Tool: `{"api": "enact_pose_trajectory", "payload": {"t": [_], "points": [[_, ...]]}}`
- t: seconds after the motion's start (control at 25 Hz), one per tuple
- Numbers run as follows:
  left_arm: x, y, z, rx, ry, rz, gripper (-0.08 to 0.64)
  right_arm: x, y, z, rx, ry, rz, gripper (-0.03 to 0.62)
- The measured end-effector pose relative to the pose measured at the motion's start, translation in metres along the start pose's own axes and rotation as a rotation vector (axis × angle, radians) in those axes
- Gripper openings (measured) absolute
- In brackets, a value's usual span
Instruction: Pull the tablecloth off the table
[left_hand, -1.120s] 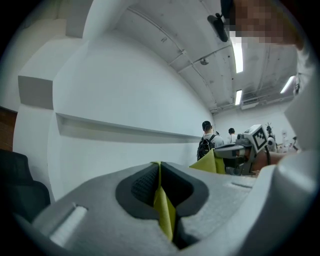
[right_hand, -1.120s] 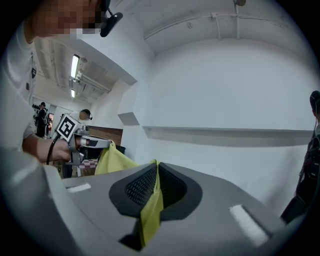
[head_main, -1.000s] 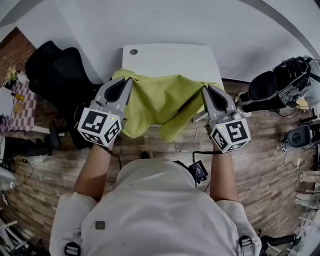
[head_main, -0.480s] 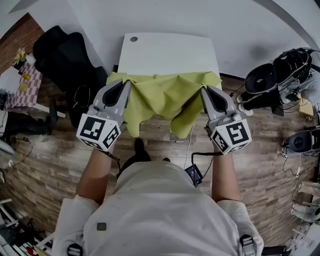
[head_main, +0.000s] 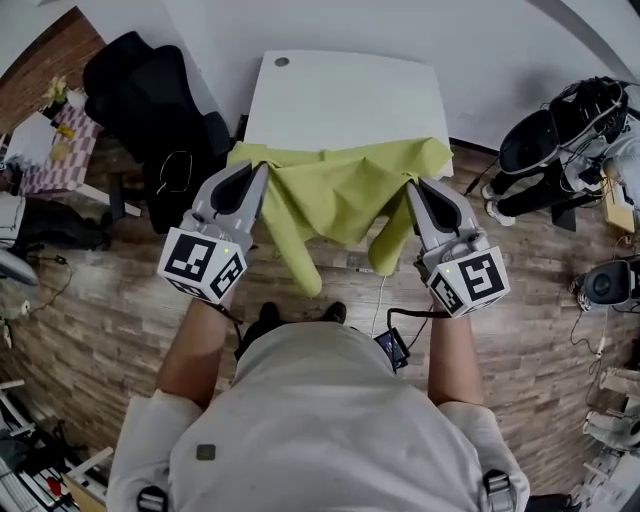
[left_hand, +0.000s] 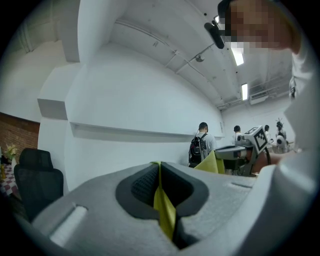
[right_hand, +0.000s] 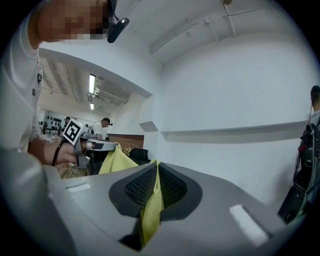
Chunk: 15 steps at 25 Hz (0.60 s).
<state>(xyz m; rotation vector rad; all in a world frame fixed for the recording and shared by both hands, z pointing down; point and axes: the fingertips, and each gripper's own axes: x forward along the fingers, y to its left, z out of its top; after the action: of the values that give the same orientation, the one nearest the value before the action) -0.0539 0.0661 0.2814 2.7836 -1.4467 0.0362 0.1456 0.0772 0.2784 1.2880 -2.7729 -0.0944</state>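
A yellow-green tablecloth (head_main: 335, 190) hangs between my two grippers, its far edge still lying on the near edge of the white table (head_main: 345, 95). Two folds of it dangle toward the wooden floor. My left gripper (head_main: 262, 168) is shut on the tablecloth's left corner, and a strip of cloth (left_hand: 164, 210) is pinched between its dark pads. My right gripper (head_main: 410, 180) is shut on the right corner, with cloth (right_hand: 151, 207) squeezed between its ribbed pads. Both grippers point level toward the table.
A black office chair (head_main: 150, 95) stands left of the table. Black equipment and cables (head_main: 560, 140) sit on the right. A small checkered table (head_main: 55, 150) is at the far left. White wall lies behind the table. People stand in the background (left_hand: 201, 145).
Both grippers have drawn back from the table with the cloth. More bare tabletop shows, and the cloth now hangs mostly off the near edge.
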Motion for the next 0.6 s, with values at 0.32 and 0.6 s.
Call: {"api": "enact_pose_trajectory", "payload": {"t": [0.32, 0.6], "points": [[-0.046, 0.018, 0.01, -0.001, -0.018, -0.072, 0.009, 0.0, 0.049, 0.02, -0.019, -0.014, -0.053, 0.02], [-0.098, 0.051, 0.022, -0.011, -0.048, -0.121, 0.009, 0.014, 0.108, 0.033, -0.029, -0.017, -0.104, 0.02]]}}
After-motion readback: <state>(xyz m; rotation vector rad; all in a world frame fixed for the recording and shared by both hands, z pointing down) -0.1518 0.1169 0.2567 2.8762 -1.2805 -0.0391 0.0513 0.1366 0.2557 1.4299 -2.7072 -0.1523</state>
